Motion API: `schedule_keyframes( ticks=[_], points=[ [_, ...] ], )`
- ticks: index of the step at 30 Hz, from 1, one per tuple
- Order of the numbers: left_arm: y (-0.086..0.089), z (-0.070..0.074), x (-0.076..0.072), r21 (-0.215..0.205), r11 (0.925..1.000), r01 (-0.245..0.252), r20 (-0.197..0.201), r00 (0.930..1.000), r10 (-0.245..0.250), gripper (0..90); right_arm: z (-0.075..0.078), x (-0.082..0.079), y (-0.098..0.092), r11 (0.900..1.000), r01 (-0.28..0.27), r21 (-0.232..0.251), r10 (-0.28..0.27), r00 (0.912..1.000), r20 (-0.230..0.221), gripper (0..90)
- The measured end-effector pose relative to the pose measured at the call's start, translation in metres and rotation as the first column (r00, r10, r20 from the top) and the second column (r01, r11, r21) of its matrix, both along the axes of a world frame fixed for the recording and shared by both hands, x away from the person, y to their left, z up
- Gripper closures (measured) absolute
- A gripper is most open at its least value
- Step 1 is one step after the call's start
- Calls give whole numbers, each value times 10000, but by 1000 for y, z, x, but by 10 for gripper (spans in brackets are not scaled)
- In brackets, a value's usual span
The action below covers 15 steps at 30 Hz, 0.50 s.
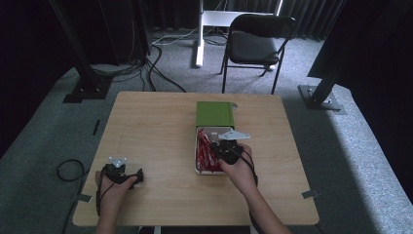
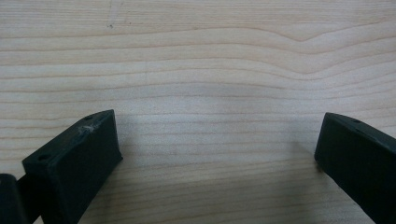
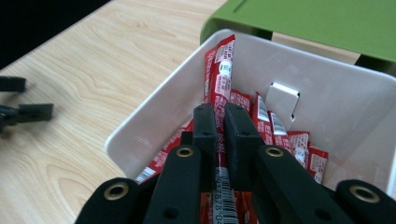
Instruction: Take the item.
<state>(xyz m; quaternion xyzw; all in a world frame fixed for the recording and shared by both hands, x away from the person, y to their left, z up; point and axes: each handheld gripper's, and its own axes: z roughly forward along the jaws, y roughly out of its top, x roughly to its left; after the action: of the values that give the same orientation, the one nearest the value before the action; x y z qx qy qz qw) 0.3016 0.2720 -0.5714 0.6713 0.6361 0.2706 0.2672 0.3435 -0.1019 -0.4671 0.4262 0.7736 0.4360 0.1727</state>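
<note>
Red sachet [image 3: 218, 84]: clamped in right gripper [image 3: 219, 140], long axis along the jaws, apparently tilted up towards white box [image 3: 154, 116] far wall. Left gripper [image 2: 217, 154]: jaws wide apart, nothing between, near table [image 1: 156, 117] near-left corner.

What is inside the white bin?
The white bin holds red stick packets; the right gripper is shut on one red packet. The packets cover the bin's bottom.
</note>
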Motion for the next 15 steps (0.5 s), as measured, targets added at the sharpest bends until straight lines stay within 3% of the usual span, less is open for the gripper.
schedule_keyframes(
  ticks=[15],
  points=[
    [0,0,0,-15,10000,-12,-3,10000,12,7,29,1,-16,9979,202,608,-235,9982,550,836]
  ],
)
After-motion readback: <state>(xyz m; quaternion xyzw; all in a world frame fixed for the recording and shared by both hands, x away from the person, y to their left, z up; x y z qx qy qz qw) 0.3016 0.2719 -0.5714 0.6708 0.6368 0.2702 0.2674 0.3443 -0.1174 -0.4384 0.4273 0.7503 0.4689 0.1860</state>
